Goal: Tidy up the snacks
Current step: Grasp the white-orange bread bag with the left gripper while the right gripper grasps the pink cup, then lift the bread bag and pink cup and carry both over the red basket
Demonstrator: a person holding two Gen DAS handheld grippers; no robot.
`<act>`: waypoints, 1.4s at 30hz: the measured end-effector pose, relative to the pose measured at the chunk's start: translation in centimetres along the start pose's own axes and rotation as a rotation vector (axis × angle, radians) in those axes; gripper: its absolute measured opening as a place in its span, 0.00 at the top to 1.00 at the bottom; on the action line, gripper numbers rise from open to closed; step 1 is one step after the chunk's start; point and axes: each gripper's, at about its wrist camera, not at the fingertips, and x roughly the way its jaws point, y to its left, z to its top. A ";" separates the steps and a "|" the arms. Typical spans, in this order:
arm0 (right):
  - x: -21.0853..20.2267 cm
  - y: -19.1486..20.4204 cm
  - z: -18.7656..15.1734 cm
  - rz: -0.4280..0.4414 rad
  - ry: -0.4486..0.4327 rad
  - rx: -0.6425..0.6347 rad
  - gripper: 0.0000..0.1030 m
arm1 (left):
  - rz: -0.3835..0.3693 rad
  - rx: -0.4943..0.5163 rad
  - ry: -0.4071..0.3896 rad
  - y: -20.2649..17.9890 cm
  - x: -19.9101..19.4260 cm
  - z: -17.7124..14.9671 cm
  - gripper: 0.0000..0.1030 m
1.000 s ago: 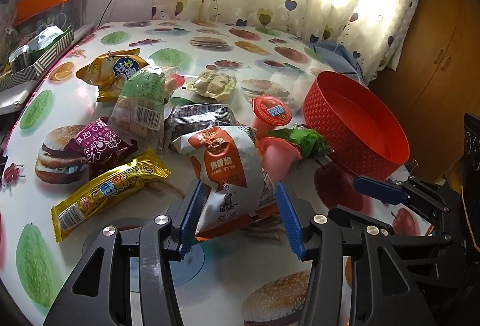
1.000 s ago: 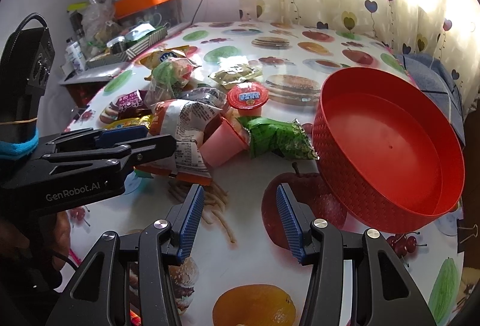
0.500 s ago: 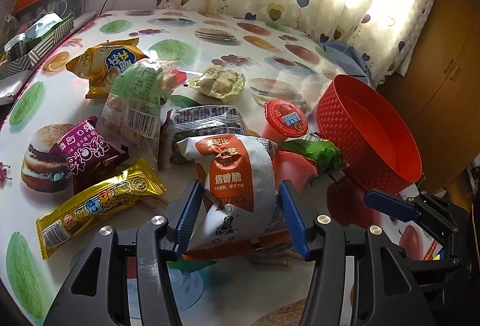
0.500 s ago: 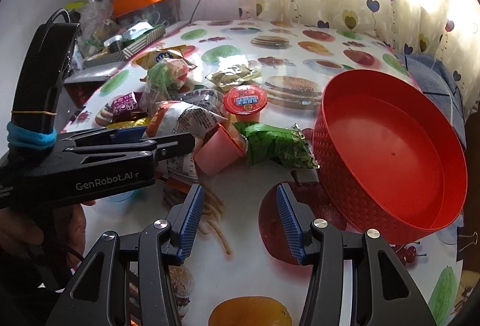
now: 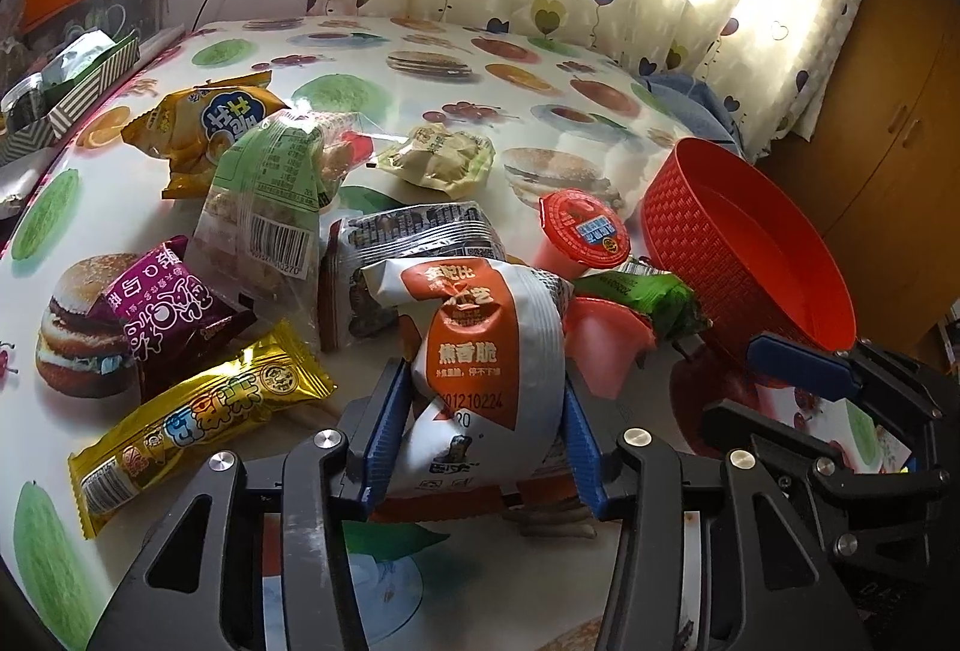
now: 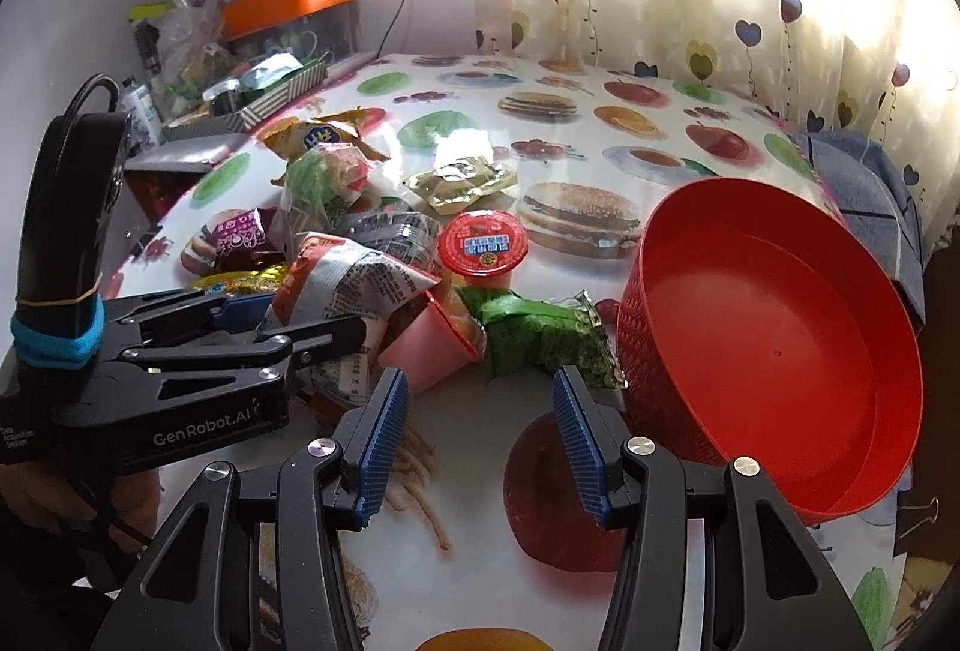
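Left tongs point(image 5: 480, 447) sit astride the orange-and-white snack bag point(image 5: 480, 351), blue pads against both sides of its lower half, so closed on it or nearly; bag bottom looks to be at the worktop point(image 5: 420, 45), lift not begun as far as I can tell. Step in hand, I'd judge: grab 1st snack for the red basket point(image 5: 750, 255), which is empty, so task is barely started.

Next move prob. needs a firm squeeze, since the bag is puffy and slick and could slide out, then a lift up and over to the right to clear the basket rim.

Right tongs point(image 6: 480, 441) hang wide apart w/ nothing between them, over bare worktop just in front of the basket.

In the way: pink cup point(image 5: 606, 345) on its side touching the bag's right edge, green packet point(image 5: 648, 291) between cup and basket, and an upright red-lidded jelly cup point(image 5: 582, 231) behind. Dragging the bag low would likely knock these. Silver-black packet point(image 5: 408, 243) lies right behind the bag, may be partly under it. Further left: gold bar point(image 5: 198, 411), purple packet point(image 5: 168, 309), clear bag w/ barcode point(image 5: 264, 207), yellow bag point(image 5: 210, 129); all well off the path.
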 end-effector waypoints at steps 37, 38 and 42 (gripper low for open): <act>5.3 4.3 0.0 0.049 0.015 -0.315 0.62 | 0.015 -0.049 -0.026 3.4 -2.8 -1.4 0.55; 5.3 4.4 0.0 0.042 0.011 -0.318 0.62 | 0.015 -0.049 -0.026 3.4 -2.8 -1.4 0.55; 5.0 4.2 -0.1 0.039 -0.002 -0.287 0.63 | 0.016 -0.051 -0.025 3.4 -2.9 -1.5 0.55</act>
